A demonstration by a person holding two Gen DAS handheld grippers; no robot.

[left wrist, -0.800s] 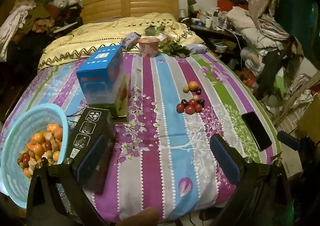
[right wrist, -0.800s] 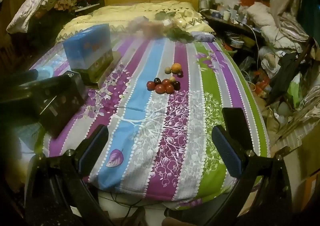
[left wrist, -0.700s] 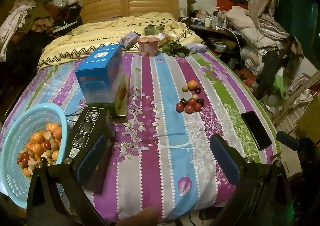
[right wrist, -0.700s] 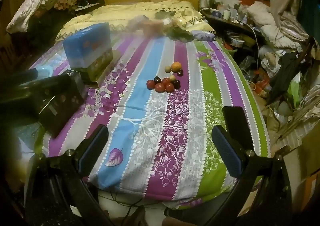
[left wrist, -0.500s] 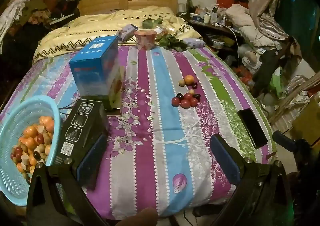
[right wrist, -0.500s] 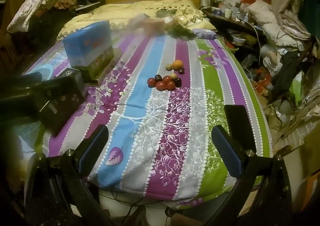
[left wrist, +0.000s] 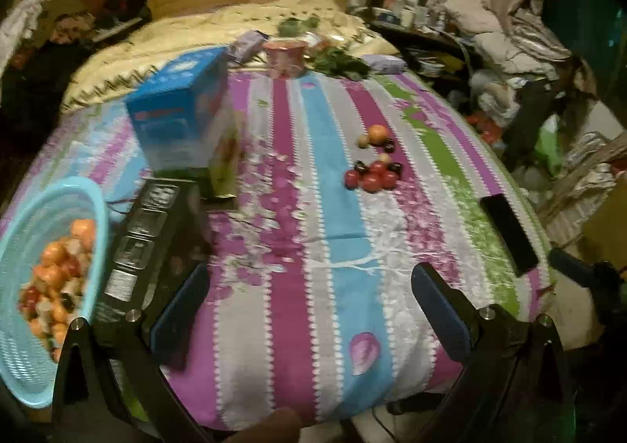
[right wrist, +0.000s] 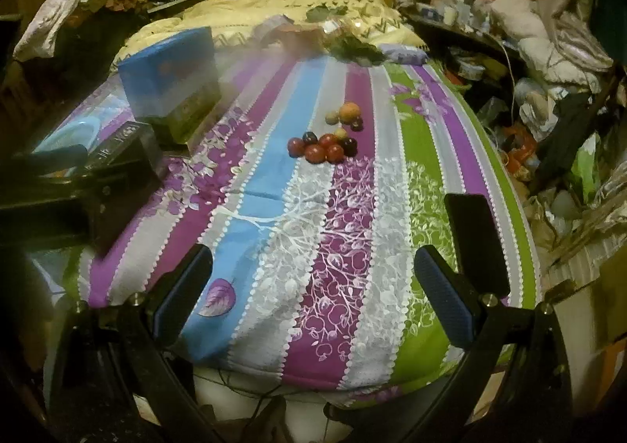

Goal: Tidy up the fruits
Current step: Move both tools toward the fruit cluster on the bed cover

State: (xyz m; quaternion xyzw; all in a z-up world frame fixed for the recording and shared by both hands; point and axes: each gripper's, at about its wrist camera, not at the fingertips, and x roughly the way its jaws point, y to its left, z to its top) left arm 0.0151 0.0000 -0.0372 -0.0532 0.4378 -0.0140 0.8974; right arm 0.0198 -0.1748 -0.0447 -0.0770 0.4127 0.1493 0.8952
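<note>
A: How are the two tools sitting?

B: The left tool is standing wide open with nothing between its blue pads, tilting down over the near end of the bed. The right tool is doing the same, jaws spread and empty, hanging above the striped bedspread.

A: Where is the fruit lying?

B: A loose cluster of fruits is resting on the bedspread near the middle of the bed, well ahead of both tools. In the right wrist view the red and dark ones are bunching together, with an orange one and a small pale one just behind them.

A: And the rest?

B: A light blue basket is sitting at the left edge of the bed, holding a heap of mixed orange and red fruit. A black box is lying right beside it, and a blue carton is standing just behind that box.

A: Anything on the other side?

B: A dark phone is lying flat near the right edge of the bed, apart from the fruit. A red cup is standing far back by the yellow blanket.
</note>
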